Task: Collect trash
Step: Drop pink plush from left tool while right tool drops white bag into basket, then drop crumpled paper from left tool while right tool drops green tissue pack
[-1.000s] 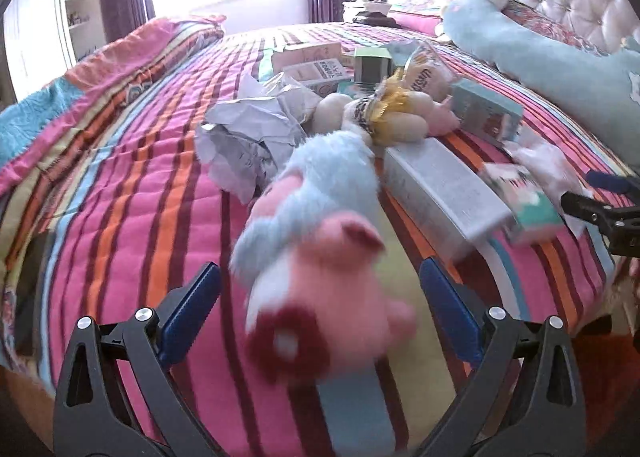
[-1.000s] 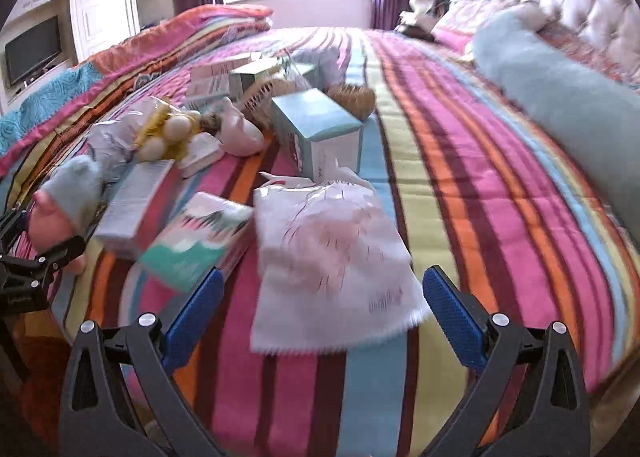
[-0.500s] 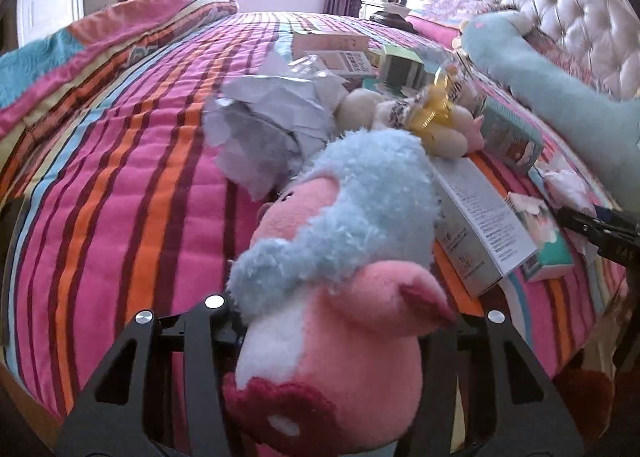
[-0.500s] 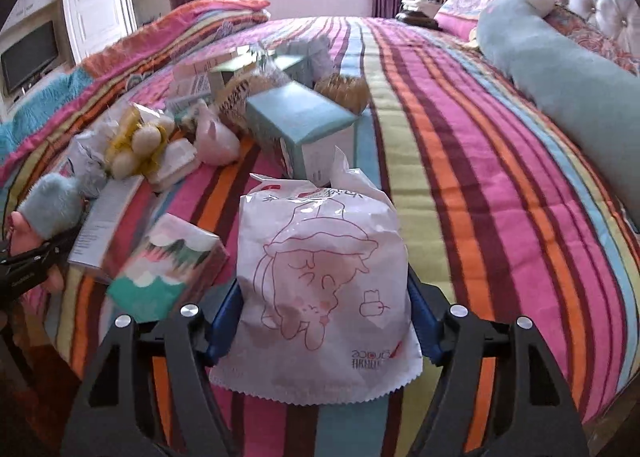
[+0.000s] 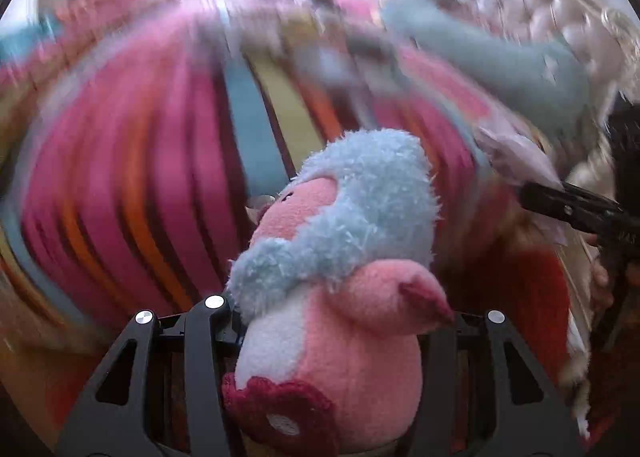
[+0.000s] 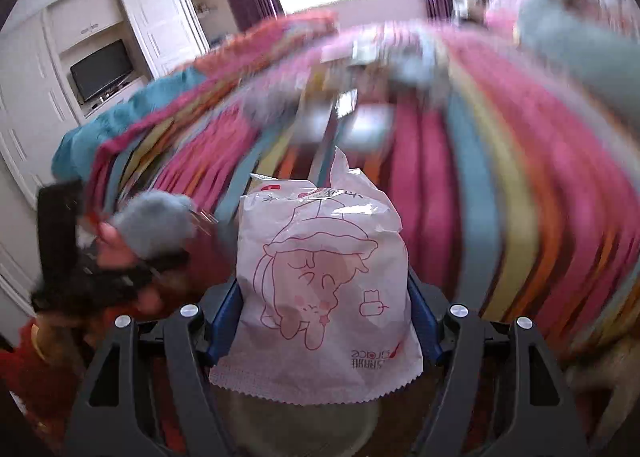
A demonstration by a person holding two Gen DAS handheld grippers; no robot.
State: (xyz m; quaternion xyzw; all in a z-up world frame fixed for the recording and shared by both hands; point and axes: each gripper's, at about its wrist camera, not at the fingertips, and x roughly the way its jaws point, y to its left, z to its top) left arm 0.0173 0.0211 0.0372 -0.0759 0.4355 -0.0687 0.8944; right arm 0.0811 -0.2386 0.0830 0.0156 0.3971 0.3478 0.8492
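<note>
Trash first: we've got the white snack bag (image 6: 320,293) with its pink cartoon print clamped between the blue pads of our right tongs (image 6: 322,321), held up in front of the striped bedspread (image 6: 500,185), which is smeared with blur. Our left tongs (image 5: 332,337) are squeezed tight on the pink-and-blue plush toy (image 5: 340,277), its fuzzy blue head poking up over the bedspread. From the left wrist view we catch the right tongs at the far right edge with the pale bag in their grip.
</note>
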